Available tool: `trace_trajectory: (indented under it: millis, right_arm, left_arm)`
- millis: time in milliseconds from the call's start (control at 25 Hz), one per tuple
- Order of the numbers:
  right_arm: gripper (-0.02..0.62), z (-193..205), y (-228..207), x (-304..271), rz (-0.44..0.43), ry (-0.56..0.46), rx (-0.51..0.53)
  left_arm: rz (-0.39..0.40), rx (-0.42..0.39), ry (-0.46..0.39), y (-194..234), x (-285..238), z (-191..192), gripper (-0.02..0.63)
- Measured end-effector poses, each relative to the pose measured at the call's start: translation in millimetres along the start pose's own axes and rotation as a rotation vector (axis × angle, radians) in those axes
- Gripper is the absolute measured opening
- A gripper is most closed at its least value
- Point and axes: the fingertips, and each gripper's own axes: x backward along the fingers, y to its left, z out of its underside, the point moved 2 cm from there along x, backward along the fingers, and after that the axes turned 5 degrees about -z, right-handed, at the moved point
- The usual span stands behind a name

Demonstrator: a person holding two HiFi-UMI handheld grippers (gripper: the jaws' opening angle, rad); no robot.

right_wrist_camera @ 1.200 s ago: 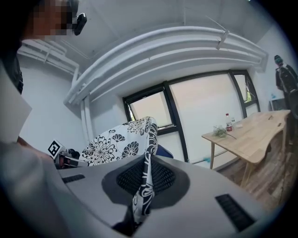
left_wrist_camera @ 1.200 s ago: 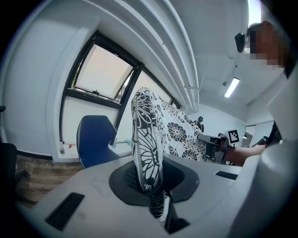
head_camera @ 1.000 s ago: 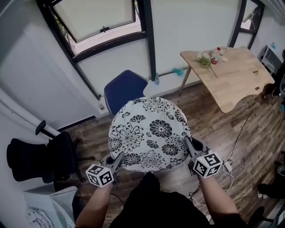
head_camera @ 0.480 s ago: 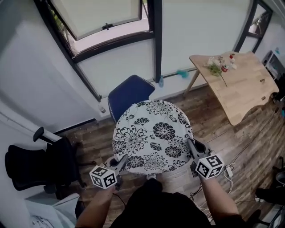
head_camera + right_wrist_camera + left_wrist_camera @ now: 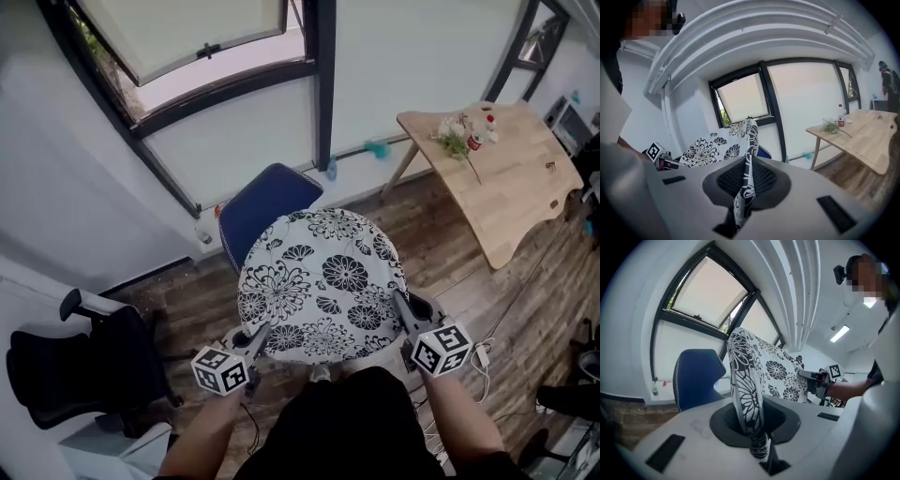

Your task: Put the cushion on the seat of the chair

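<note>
A round white cushion (image 5: 319, 281) with black flower print hangs level in the air between my two grippers. My left gripper (image 5: 255, 337) is shut on its near left edge, and my right gripper (image 5: 401, 307) is shut on its near right edge. The cushion's edge (image 5: 749, 399) runs up from between the left jaws, and its other edge (image 5: 746, 178) rises from between the right jaws. A blue chair (image 5: 266, 204) stands just beyond the cushion, below the window; its seat is partly hidden under the cushion. The chair's blue back (image 5: 696, 380) shows left of the cushion.
A black office chair (image 5: 70, 361) stands at the left. A wooden table (image 5: 497, 159) with a bottle and a plant is at the far right. Cables and a power strip (image 5: 483, 352) lie on the wooden floor near my right arm. A window wall (image 5: 234, 84) is behind the blue chair.
The person and the held cushion have moved closer to the blue chair, which now lies partly under the cushion's far edge. Both grippers keep their hold.
</note>
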Motion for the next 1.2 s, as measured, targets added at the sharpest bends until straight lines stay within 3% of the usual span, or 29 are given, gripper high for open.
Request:
trace_trajectory:
  millis: [360,560,720,920,1200]
  right_arm:
    - [0.034,8,-3,-12,-0.035,0.012,-0.049]
    - [0.034,-3,8,30,0.082,0.014,0.01]
    - [0.034,-23,46,39,0.071,-0.012,0.054]
    - [0.034,-64,79,66,0.106,0.078,0.072]
    - [0.034,-36,48,35,0.062,0.148,0.059]
  left_arm:
    - [-0.066,0.009,0.017,-3,7,0,0.029]
    - [0.047,-0.001,-0.018,-18,-3,11,0.028]
    - [0.05,-0.034,-0.075,-16,30,-5,0.029]
    - [0.072,0.014,-0.065,-37,61,-26,0.029]
    - [0.043,0.09,-0.034,-25,21,-2,0.029]
